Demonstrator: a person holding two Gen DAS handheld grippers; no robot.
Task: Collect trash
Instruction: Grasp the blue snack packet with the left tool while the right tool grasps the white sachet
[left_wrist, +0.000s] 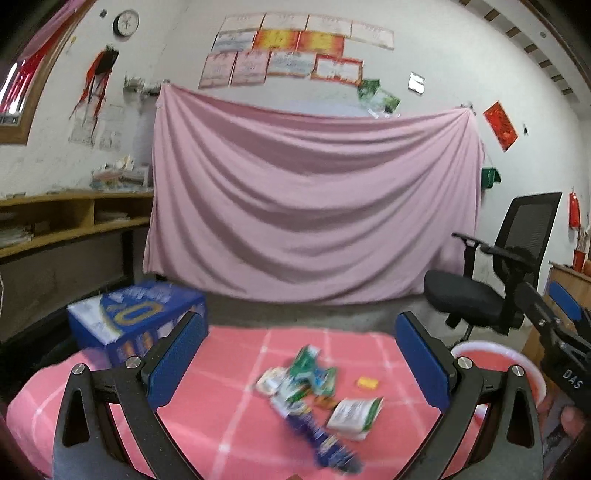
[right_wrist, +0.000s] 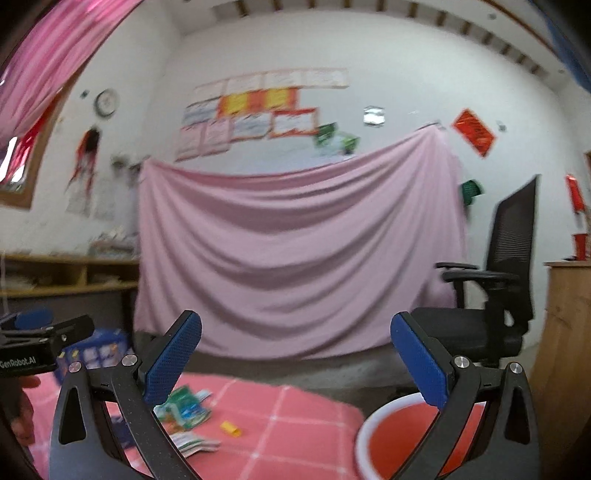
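Observation:
A pile of wrappers lies on the pink checked tablecloth (left_wrist: 236, 435): green-and-white packets (left_wrist: 306, 373), a white-and-green packet (left_wrist: 354, 413), a blue wrapper (left_wrist: 321, 439) and a small yellow piece (left_wrist: 367, 382). My left gripper (left_wrist: 301, 354) is open and empty, above the table with the pile just below and between its blue pads. A red basin with a white rim (right_wrist: 406, 443) stands at the table's right side. My right gripper (right_wrist: 295, 363) is open and empty, its right pad over the basin. The packets (right_wrist: 184, 404) and the yellow piece (right_wrist: 231, 428) show at its left.
A blue carton (left_wrist: 136, 317) stands at the table's far left corner. A black office chair (left_wrist: 495, 280) stands right of the table beyond the basin. A pink sheet (left_wrist: 303, 206) hangs on the back wall. A wooden shelf (left_wrist: 70, 218) runs along the left wall. A wooden cabinet (right_wrist: 565, 332) is at the right.

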